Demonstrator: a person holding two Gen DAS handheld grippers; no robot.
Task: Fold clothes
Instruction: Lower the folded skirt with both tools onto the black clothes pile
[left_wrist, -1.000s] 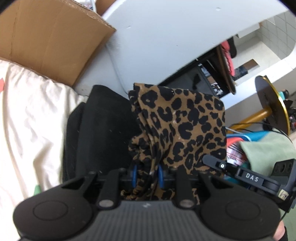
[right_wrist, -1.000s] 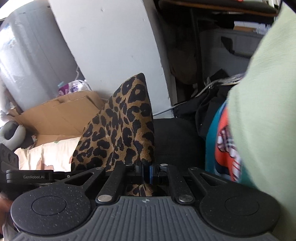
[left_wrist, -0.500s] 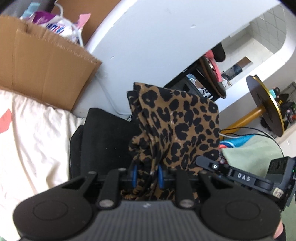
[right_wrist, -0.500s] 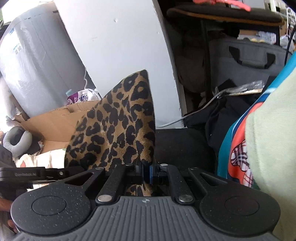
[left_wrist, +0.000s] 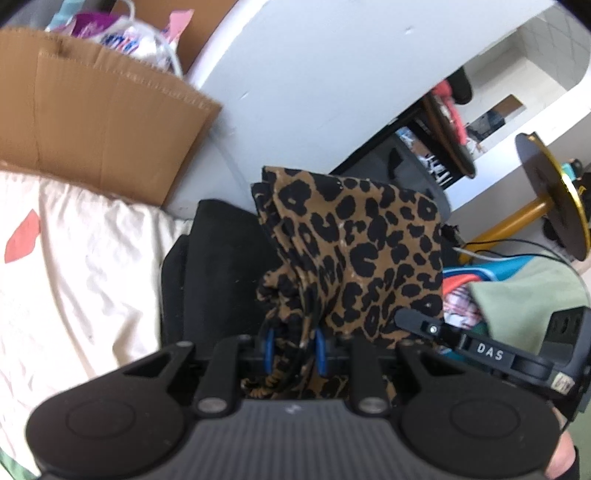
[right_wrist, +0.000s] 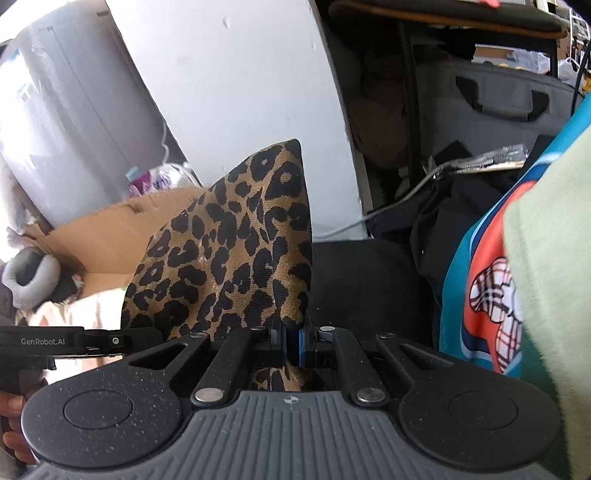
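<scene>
A white wall (left_wrist: 314, 92) rises behind a cardboard box (left_wrist: 99, 122).

Garment (left_wrist: 354, 254): tan-brown, black leopard spots.
Cushion (left_wrist: 221, 273): plain black.
Sheet (left_wrist: 81, 266): cream, one coral-red patch.
Cardboard box (left_wrist: 99, 118): brown.
Pile cloth (right_wrist: 546, 258): pale green; under it shirt (right_wrist: 487, 280) teal, orange print.
Gripper pads (left_wrist: 319, 347): blue.
Round table (left_wrist: 554, 192): black top, gold rim and stem.

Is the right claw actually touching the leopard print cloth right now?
Touching. The right wrist view shows the right claw shut on an edge of the leopard print cloth, the fabric pinched between its blue pads and rising up from them.
</scene>
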